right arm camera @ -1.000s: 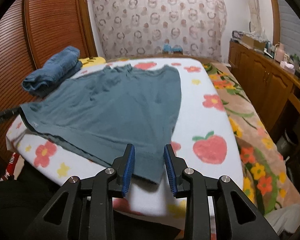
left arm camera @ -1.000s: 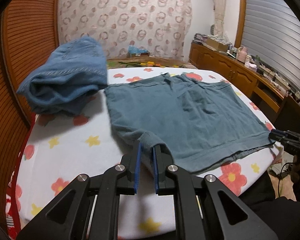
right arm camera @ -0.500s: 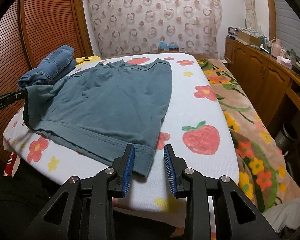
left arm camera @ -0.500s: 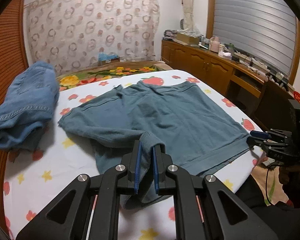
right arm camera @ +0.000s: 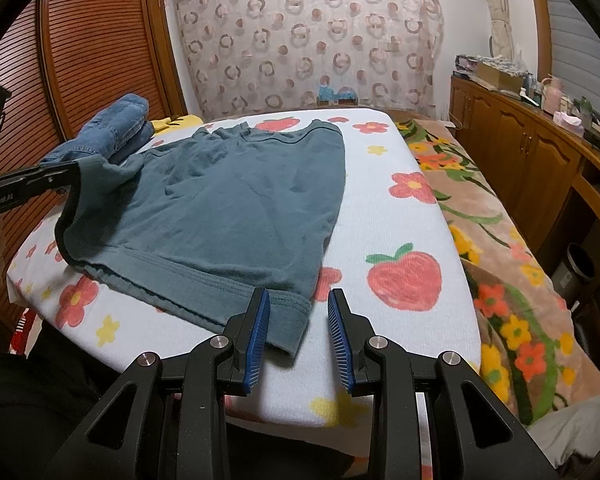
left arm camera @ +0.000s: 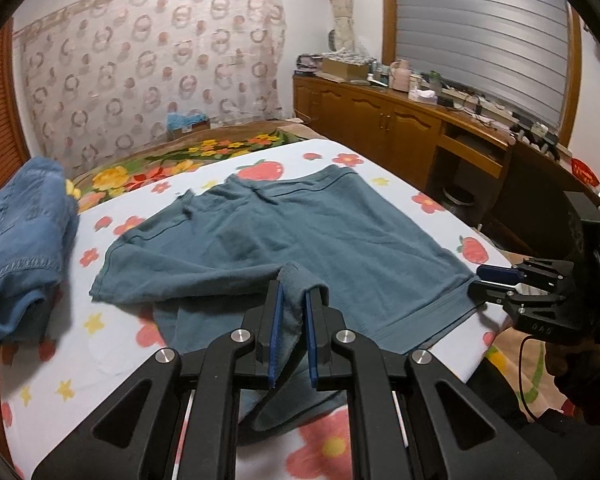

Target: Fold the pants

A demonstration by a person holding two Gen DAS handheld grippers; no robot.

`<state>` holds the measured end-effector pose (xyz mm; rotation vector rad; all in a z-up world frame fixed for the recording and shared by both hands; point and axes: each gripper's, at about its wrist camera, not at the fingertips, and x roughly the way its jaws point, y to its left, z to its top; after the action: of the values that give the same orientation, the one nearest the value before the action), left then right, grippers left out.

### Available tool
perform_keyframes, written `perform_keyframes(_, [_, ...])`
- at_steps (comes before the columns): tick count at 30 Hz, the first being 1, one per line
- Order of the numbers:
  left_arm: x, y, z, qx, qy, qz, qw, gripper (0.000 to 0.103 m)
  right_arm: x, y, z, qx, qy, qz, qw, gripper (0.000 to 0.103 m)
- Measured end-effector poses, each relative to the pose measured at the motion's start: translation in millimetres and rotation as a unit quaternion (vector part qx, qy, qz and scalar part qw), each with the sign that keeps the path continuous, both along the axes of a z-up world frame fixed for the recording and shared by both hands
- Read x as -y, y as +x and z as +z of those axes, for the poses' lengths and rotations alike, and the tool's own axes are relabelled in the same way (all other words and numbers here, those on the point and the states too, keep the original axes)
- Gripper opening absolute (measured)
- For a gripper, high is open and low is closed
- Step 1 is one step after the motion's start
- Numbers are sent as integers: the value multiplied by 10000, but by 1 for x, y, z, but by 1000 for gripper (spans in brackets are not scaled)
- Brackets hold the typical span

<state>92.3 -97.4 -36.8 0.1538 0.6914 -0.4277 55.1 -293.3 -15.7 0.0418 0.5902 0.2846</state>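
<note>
I'm mid-fold: my left tongs (left arm camera: 291, 334) are clamped on a hem corner of the teal pants (left arm camera: 300, 240) on the bed (left arm camera: 112, 344), lifted toward my right tongs (right arm camera: 299, 338), which hang open beside the other hem corner. Next I judge that corner must land on the right edge. The waistband points away from me; after folding, the long axis would run hem to waistband.

Little readable lettering, all of it on the tools

White print on the black arm of the left tool (right arm camera: 28, 188) at the left edge of the right wrist view reads roughly "CanRobot AI", small and partly cut off; in the left wrist view the black body of the right tool (left arm camera: 496, 280) carries faint raised characters like "BAS", too dim to be sure of
</note>
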Motion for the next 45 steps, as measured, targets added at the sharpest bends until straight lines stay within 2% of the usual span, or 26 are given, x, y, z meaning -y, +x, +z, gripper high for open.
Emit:
perform_keyframes(5, [10,2,-6,-107,87,-85,9999,12,-2,-2,1,44,6,38,10000,31])
perform_keyframes(9, [8,3,-11,-246,98,-18,9996,21,-7,-3,2,84,-24,108,9999,31])
perform_keyframes(11, [7,-1,-12,-227,144,16,9996,38,-10,-3,3,109,-45,121,9999,31])
perform_keyframes(13, [4,-4,-11,-179,125,28,9998,48,-12,-2,4,139,-40,147,9998,31])
perform_keyframes(18, [-9,-10,-14,-201,100,40,9997,56,-21,1,8,206,-36,241,9995,32])
perform_keyframes(19, [-11,-10,-15,-212,91,44,9997,69,-23,2,9,227,-37,273,9994,32])
perform_keyframes(20, [-14,-11,-17,-223,66,45,9997,77,-26,2,10,251,-39,308,9992,33])
perform_keyframes(23, [-24,-14,-23,-279,30,94,9996,78,-35,4,14,330,-50,423,9985,38])
perform_keyframes(33, [-56,-25,-45,-387,116,435,9982,78,-56,3,26,556,-182,657,9961,41])
perform_keyframes(40, [-63,-24,-55,-497,67,526,9974,78,-50,-6,32,703,-335,545,9955,44])
perform_keyframes(45, [-62,-22,-58,-502,82,586,9970,78,-60,-3,29,633,-294,755,9947,45])
